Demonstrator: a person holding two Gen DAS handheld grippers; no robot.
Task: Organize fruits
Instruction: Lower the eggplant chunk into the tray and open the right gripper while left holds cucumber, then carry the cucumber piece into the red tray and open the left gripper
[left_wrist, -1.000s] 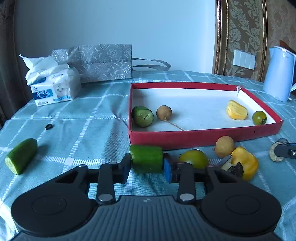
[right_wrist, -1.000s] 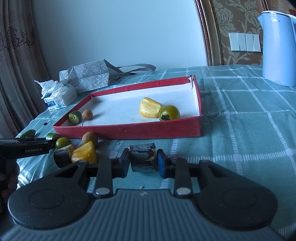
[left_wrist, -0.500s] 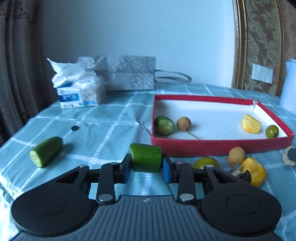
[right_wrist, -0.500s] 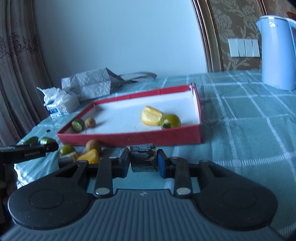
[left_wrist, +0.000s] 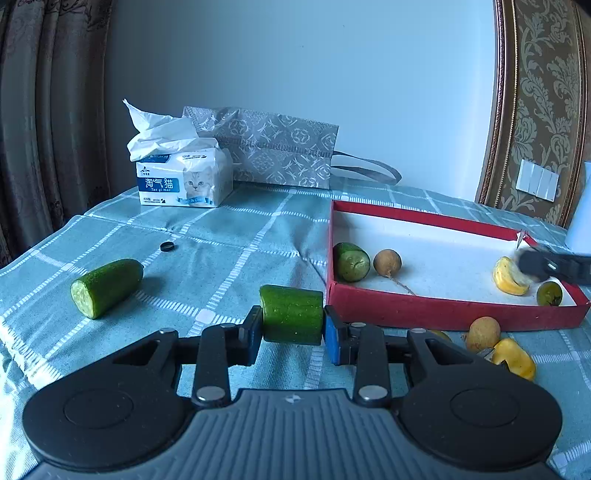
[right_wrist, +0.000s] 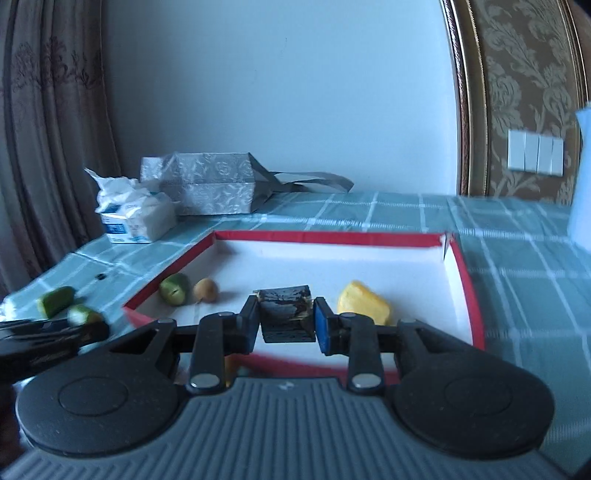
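My left gripper (left_wrist: 293, 329) has its jaws closed on a cucumber chunk (left_wrist: 291, 314): a short cylinder with pebbled dark green skin, both ends cut flat and pressed against the pads. It hangs just above the checked cloth of the worktop (left_wrist: 221, 258), close to the near left corner of the red box (left_wrist: 424, 314).

My right gripper (right_wrist: 284, 325) has its jaws clamped on a dark block (right_wrist: 284, 314), nearly black, glossy and streaked on its faces, roughly square in outline. I cannot tell what fruit it is. It sits over the near wall of the red box (right_wrist: 469, 288), above the white floor.

Inside the box, at the left end, lie a cucumber end piece (left_wrist: 351, 261) with its pale cut face towards me and a small round brown fruit (left_wrist: 387, 261) with a thin stalk, just beside each other. At the right end are a yellow wedge (left_wrist: 509, 277) and a small dark green round fruit (left_wrist: 549, 293), near each other.

Outside, against the near wall of the box, are another brown round fruit (left_wrist: 482, 332) and a second yellow wedge (left_wrist: 515, 358), touching or almost so. A longer cucumber piece (left_wrist: 107, 286), rounded at one end and cut at the other, lies towards the left edge of the worktop, well apart from the box.

At the far left corner stand a tissue pack (left_wrist: 184, 177) and a patterned grey bag (left_wrist: 273, 147). A small black cap (left_wrist: 167, 246) lies on the cloth between the tissue pack and the long cucumber piece.
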